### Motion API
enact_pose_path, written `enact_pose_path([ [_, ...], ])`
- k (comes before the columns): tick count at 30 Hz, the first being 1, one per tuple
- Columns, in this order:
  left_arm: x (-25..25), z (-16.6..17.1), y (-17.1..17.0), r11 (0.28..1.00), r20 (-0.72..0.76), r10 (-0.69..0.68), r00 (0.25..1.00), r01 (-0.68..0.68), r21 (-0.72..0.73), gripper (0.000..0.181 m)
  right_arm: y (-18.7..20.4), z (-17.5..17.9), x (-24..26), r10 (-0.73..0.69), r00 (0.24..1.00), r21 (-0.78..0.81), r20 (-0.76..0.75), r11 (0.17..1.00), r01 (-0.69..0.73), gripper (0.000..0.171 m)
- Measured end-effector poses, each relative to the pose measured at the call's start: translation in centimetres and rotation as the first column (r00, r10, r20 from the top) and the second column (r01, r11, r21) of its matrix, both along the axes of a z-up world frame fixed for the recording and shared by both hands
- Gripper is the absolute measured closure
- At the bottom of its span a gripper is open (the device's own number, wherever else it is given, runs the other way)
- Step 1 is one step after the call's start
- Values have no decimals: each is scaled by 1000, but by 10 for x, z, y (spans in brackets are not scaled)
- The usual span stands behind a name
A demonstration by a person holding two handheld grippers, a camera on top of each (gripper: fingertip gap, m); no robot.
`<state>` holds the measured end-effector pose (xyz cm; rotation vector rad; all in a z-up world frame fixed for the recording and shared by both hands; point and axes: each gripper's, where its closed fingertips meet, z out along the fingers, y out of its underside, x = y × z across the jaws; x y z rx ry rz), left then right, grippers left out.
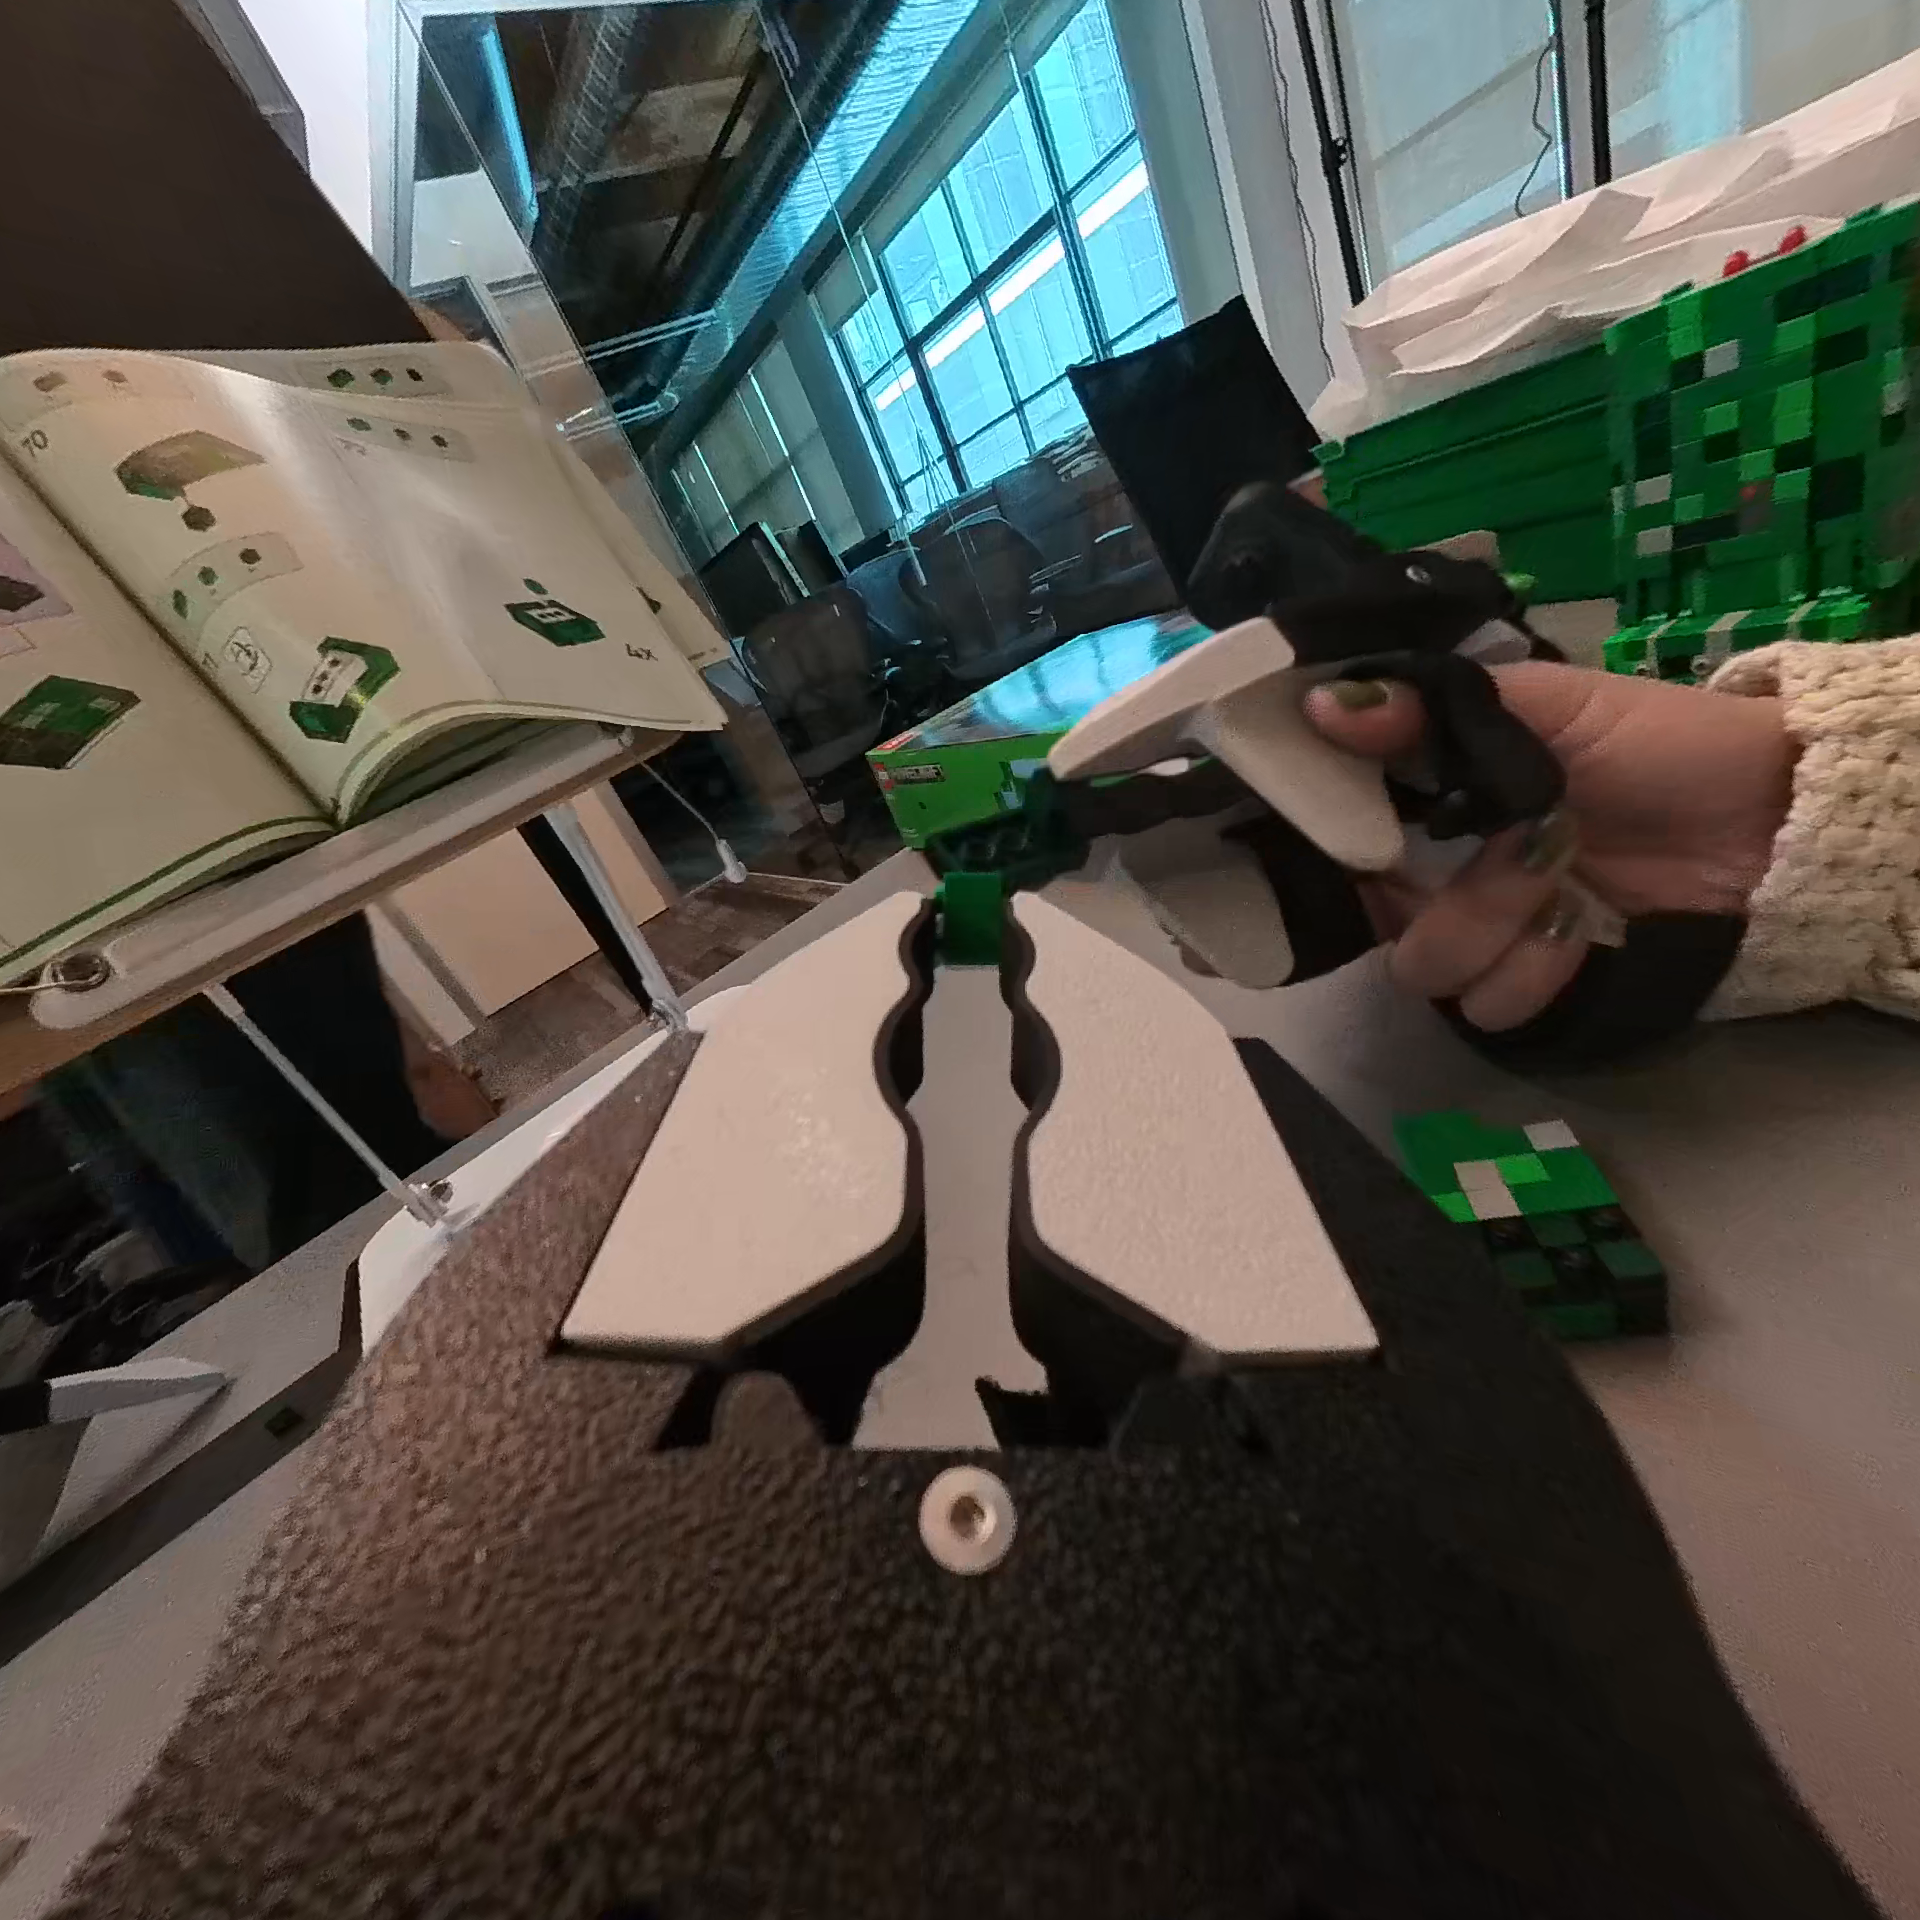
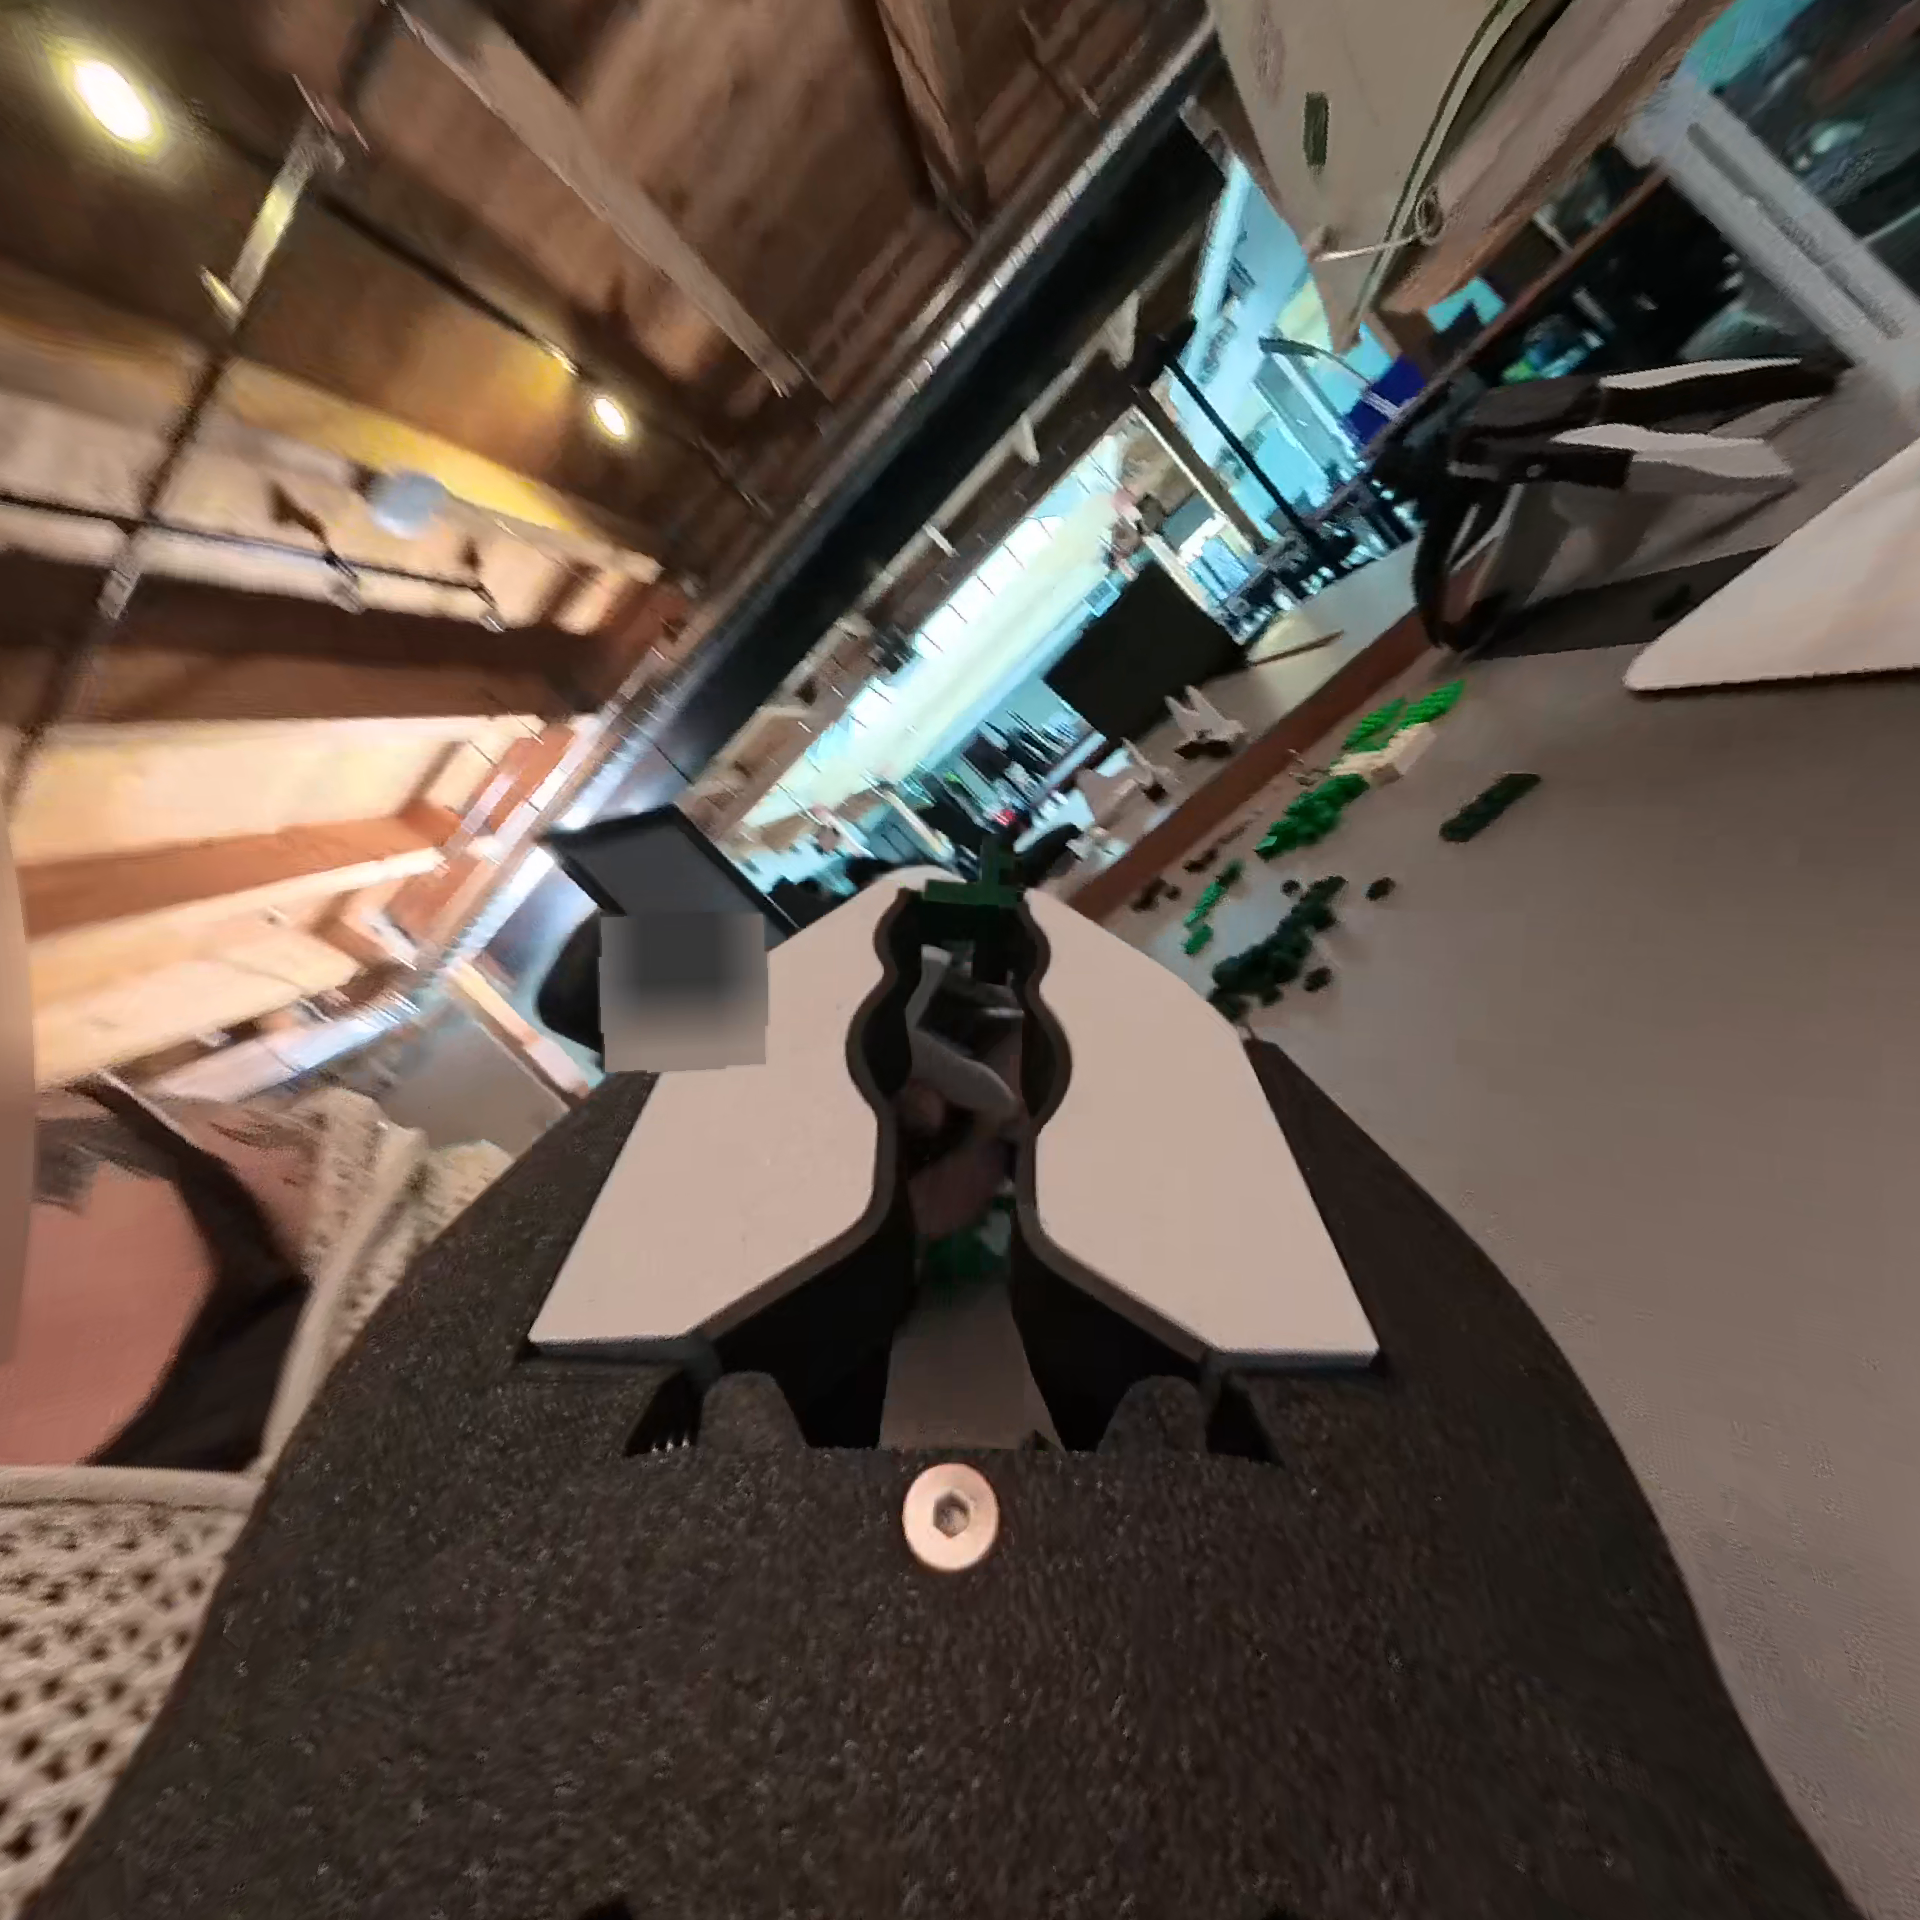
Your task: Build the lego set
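The flat grey table carries a small flat block of green, white and black bricks near its right side; a tall pixel-patterned green brick figure stands farther back; a green cardboard box lies beyond; loose dark and bright green bricks lie scattered near the table's edge; a clear stand holds an open instruction booklet.

Left wrist view looks forward along the left gripper, low over the worktop. Right wrist view is rolled, facing leftward. Both closely share the green brick.
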<state>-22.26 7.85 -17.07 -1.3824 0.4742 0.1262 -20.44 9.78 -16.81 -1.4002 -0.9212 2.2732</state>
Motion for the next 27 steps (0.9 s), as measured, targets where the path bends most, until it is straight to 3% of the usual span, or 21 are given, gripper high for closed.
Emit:
enact_pose_path([
  [2,-2,1,-1,1000,18,1,1000,-1,5,169,3,2,2,7,1000,-50,-16,999,-8,155],
  [19,-13,1,2,1000,141,2,990,0,-18,169,2,-4,0,-43,999,29,7,999,43,155],
  [27,-17,1,3,1000,170,15,985,-11,-24,169,-5,-9,-5,-96,995,171,35,981,89,155],
])
